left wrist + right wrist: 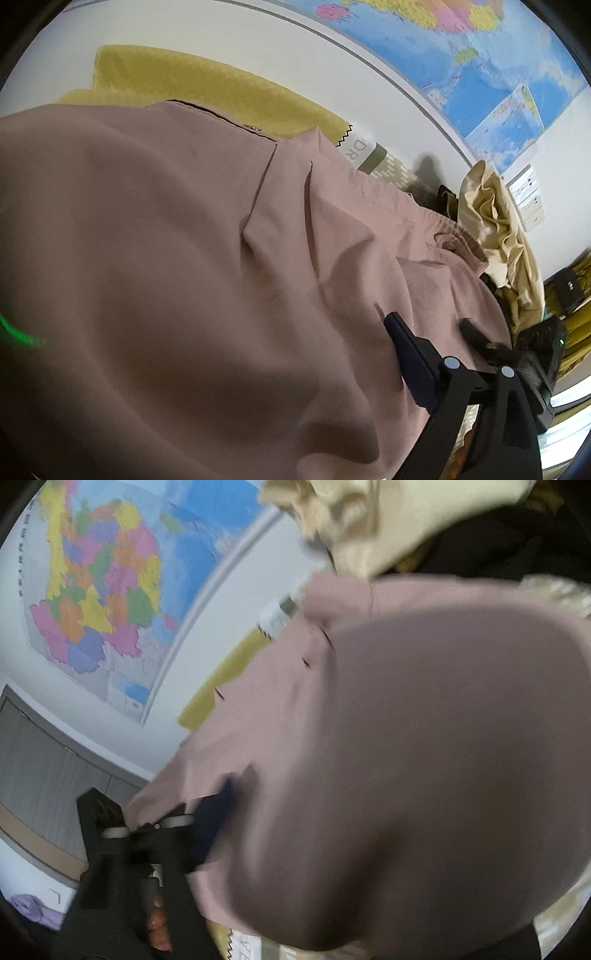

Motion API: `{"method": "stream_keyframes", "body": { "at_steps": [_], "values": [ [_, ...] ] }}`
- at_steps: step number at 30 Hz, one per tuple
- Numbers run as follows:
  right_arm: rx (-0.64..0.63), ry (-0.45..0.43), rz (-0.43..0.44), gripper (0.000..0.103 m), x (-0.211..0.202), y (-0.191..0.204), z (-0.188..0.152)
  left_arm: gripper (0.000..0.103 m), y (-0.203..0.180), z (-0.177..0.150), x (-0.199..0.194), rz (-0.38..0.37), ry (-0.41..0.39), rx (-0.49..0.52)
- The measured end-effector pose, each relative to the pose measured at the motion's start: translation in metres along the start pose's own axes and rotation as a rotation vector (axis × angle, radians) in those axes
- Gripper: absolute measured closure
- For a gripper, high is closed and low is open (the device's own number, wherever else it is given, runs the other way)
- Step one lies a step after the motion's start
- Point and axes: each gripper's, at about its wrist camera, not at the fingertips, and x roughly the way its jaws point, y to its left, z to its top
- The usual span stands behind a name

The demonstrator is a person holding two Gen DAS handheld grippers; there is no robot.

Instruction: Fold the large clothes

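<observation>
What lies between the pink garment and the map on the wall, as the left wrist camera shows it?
A yellow cloth lies behind the pink garment; beyond it only bare white wall reaches the map. The left wrist view shows this.

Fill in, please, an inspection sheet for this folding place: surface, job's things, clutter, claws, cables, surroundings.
Surface: yellow cover, mostly hidden under the clothing.
Job's things: pink garment, spread wide and wrinkled, not yet folded.
Clutter: cream cloth, crumpled at the garment's edge, on top of darker items.
Grippers: left claw open over the garment. Right claw has its fingers apart with the garment's edge between them; blur hides whether the pads press on it.
Cables: nothing seen.
Surroundings: wall map on a white wall; grey panels in the right wrist view.
</observation>
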Motion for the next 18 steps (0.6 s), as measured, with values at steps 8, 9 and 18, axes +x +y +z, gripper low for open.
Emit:
{"method": "stream_keyframes", "body": {
  "at_steps": [8, 9, 18],
  "values": [
    [0.026, 0.0, 0.059, 0.045, 0.0, -0.006, 0.006, 0.013, -0.003, 0.001, 0.003, 0.017, 0.006, 0.033],
    [0.019, 0.004, 0.058, 0.043, 0.001, -0.003, 0.007, 0.013, -0.003, 0.002, 0.003, 0.017, 0.007, 0.037],
    [0.046, 0.077, 0.062, 0.084, 0.021, -0.007, 0.008, 0.034, -0.005, 0.004, 0.005, 0.06, 0.014, 0.056]
  ]
}}
